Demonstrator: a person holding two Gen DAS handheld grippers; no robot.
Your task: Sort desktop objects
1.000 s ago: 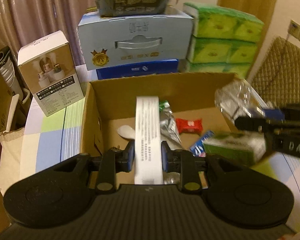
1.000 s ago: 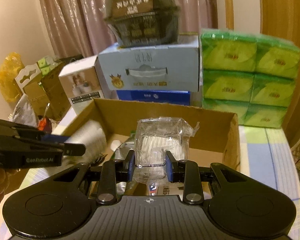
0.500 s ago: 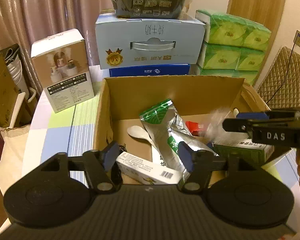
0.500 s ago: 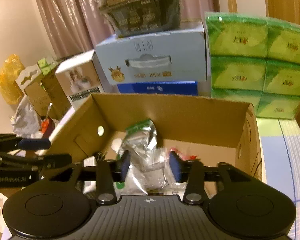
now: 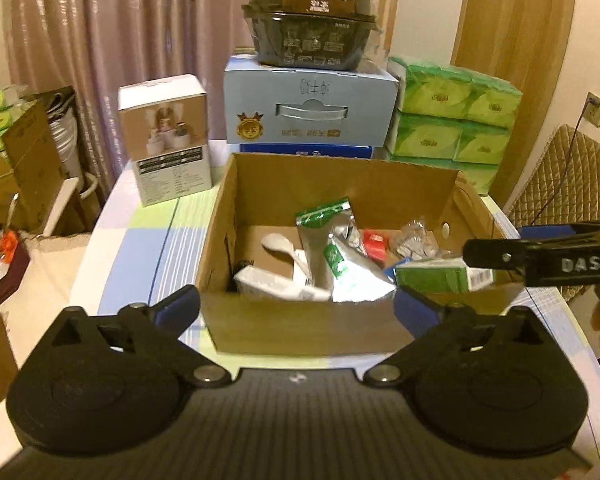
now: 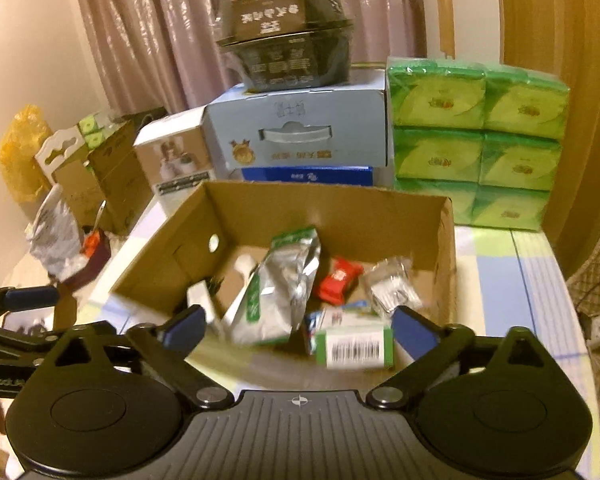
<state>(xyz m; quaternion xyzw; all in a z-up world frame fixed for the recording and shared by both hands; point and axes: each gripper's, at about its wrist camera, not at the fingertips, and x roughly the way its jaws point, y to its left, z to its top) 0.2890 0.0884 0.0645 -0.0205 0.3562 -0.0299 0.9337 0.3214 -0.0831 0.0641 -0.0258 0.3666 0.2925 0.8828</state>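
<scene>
An open cardboard box (image 5: 284, 328) (image 6: 380, 216) stands on the table. In it lie a long white box (image 5: 276, 286), a clear plastic packet (image 5: 414, 238) (image 6: 394, 288), silver-green foil pouches (image 5: 340, 256) (image 6: 276, 284), a red sachet (image 6: 338, 280), a green carton (image 5: 436, 276) (image 6: 354, 346) and a white spoon (image 5: 278, 244). My left gripper (image 5: 296, 310) is open and empty in front of the box's near wall. My right gripper (image 6: 298, 328) is open and empty above the near right part of the box; it also shows at the right of the left wrist view (image 5: 540, 258).
Behind the box stand a pale blue carton (image 5: 308, 108) with a black bowl pack (image 5: 312, 20) on top, a green tissue pack (image 5: 456, 120) and a white product box (image 5: 166, 136). Cardboard boxes (image 5: 24, 164) stand off the table's left edge. A quilted chair (image 5: 568, 184) is at right.
My left gripper opened and let the long white box fall into the cardboard box. My right gripper opened and dropped the clear packet in. Both grippers have drawn back toward the near side.
</scene>
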